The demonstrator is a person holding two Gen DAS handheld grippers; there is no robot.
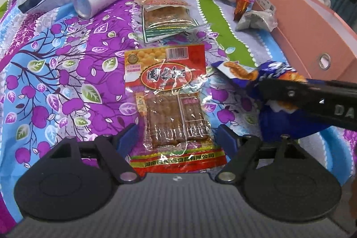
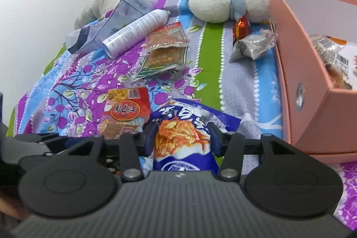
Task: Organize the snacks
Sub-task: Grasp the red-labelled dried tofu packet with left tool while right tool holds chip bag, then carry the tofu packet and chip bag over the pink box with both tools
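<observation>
While the left hand-held gripper (image 1: 176, 137) stands wide astride the red pack (image 1: 169, 102) on the bed, the right hand-held gripper (image 2: 181, 137) seems clamped on the blue bag (image 2: 185, 137), probably bound for the box (image 2: 312, 104) at its right.

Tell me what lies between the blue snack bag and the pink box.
Nothing visible: only bare bedspread separates the blue snack bag, between the right gripper's jaws, from the pink box. The grey wrapper lies farther back.

Snack packets (image 1: 166, 90) lie on the bedspread (image 1: 55, 73), box (image 1: 312, 37) at right
</observation>
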